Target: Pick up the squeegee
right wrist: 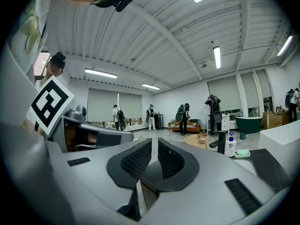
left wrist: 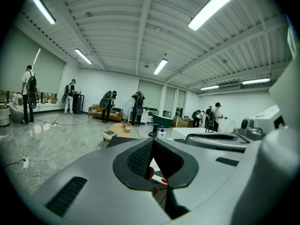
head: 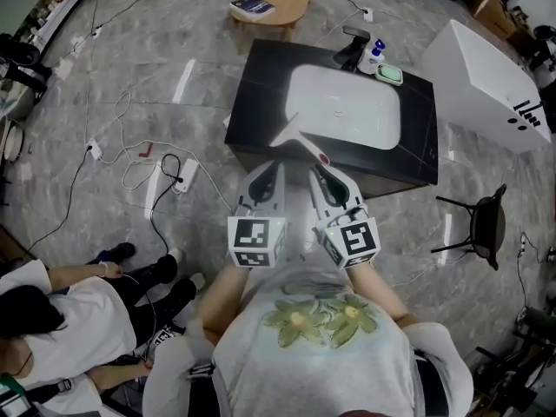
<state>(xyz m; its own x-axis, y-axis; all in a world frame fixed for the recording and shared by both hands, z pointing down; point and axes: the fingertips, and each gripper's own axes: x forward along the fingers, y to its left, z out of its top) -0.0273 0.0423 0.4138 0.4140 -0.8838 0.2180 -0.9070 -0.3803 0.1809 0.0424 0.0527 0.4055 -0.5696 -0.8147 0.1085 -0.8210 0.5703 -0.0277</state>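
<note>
Presently, the squeegee [head: 300, 139] lies on the black surface [head: 261, 85] at the near left corner of the white basin [head: 347, 102]. Its blade end points away to the left. The handle, which ends in a red spot, angles back toward the person.

Both tools are held low in front of the body, short of the surface and not touching the squeegee. The left gripper [head: 272, 168] has its fingers drawn together at the tips with nothing clamped; in the left gripper view the handle's red end shows only through the gap behind them. The right gripper [head: 320, 172] is likewise closed to a thin slit on nothing.

Assessment: the item looks light, with a stiff moulded handle and a thin blade edge that is probably pliable. The blade is a poor purchase. The handle's middle, clear of the red end, is the sound place to grip, taken across its width. Smooth plastic lying flat may skid or pivot when pinched. The fingers must open before either tool can take it.
</note>
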